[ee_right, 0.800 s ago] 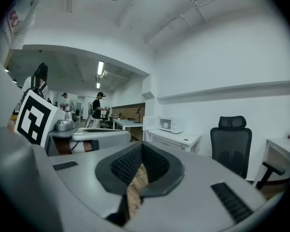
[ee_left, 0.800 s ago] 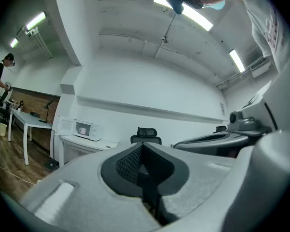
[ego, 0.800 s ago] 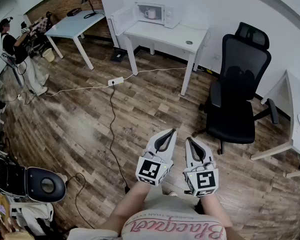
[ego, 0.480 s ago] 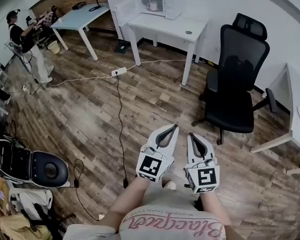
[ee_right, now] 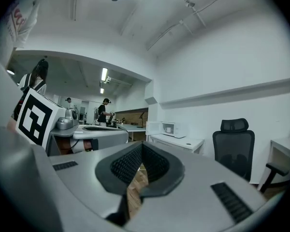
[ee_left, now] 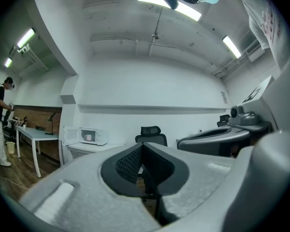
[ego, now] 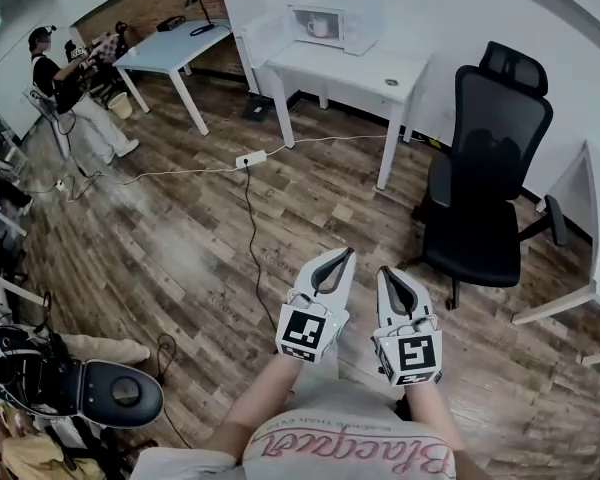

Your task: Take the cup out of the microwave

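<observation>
Stands well back from the white table (ego: 365,68) at the far side of the room, on a wooden floor (ego: 180,238). Holds the left gripper (ego: 344,256) and the right gripper (ego: 383,272) side by side, near, just in front of the body, both pointing level toward the far wall. Has the left gripper's jaws pressed fully together at the tips, with nothing gripped. Has the right gripper's jaws likewise closed tip to tip and empty, with only a sliver of floor showing through the gap lower down. Faces the microwave (ego: 330,25) on the far left end of that table, its door (ego: 265,36) swung open to the left. Leaves the cup (ego: 319,28), pale and upright, inside the open microwave, well apart from both grippers. Has a black office chair (ego: 488,168) to the right of the table and nearer than it, and a white power strip (ego: 250,159) on the floor in front of the table, with a dark cable (ego: 252,238) running from it toward the near side. Shares the room with another person (ego: 65,88) far to the left, beside a second table (ego: 170,46).
</observation>
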The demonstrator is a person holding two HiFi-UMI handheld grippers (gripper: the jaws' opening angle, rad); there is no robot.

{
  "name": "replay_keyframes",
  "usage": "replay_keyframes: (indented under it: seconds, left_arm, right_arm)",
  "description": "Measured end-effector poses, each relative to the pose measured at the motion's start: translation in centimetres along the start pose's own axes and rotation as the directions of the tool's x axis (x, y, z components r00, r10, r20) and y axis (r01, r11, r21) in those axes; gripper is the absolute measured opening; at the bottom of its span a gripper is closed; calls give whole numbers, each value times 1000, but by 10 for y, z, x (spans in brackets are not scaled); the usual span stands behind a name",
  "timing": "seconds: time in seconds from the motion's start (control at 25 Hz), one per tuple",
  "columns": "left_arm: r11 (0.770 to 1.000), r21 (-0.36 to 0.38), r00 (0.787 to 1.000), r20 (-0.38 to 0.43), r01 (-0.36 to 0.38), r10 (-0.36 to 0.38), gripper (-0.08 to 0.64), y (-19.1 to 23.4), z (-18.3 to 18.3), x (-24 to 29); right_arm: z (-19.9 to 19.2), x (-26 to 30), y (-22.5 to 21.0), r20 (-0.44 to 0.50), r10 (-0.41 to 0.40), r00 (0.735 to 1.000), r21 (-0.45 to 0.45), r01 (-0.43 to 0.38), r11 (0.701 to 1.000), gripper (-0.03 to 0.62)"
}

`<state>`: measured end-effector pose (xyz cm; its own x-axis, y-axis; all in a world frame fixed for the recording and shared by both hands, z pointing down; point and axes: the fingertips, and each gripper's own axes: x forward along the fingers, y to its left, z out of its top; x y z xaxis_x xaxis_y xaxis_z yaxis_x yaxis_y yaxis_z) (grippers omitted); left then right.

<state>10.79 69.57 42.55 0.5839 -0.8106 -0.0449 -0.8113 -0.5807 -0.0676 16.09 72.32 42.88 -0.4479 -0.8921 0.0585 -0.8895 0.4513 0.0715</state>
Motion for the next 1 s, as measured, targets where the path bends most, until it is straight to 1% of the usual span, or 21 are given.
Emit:
replay_keyframes:
  seconds: [0.2, 0.32, 0.44, 0.52, 0.64, 0.8, 1.0]
  left_arm:
    - [1000, 0, 999, 14, -30, 30, 3, 60, 0, 34]
    - [999, 4, 999, 30, -43, 43, 3, 97, 6, 55]
    - [997, 57, 998, 29, -54, 52, 3, 131, 12, 74]
    - [995, 89, 999, 29, -46, 44, 3, 149, 15, 86]
    - [994, 106, 999, 36, -29, 25, 3, 174, 17, 101]
    - [997, 70, 999, 49, -17, 14, 3, 207, 14, 111]
    - [999, 9, 998, 51, -46, 46, 3, 241, 8, 121]
  right_arm:
    - [7, 67, -4, -8, 13, 1000, -33, -13, 999, 9]
    - [15, 109, -4, -5, 31, 999, -53, -31, 998, 9]
    - [22, 148, 0, -17, 46, 999, -65, -47, 997, 9]
    - [26, 173, 1, -20, 46, 999, -70, -47, 996, 9]
    - [32, 206, 1, -11, 45, 999, -72, -45, 996, 9]
    - [35, 240, 3, -11, 33, 999, -75, -34, 997, 9]
    - [32, 268, 4, -26, 42, 999, -85, -44, 995, 9]
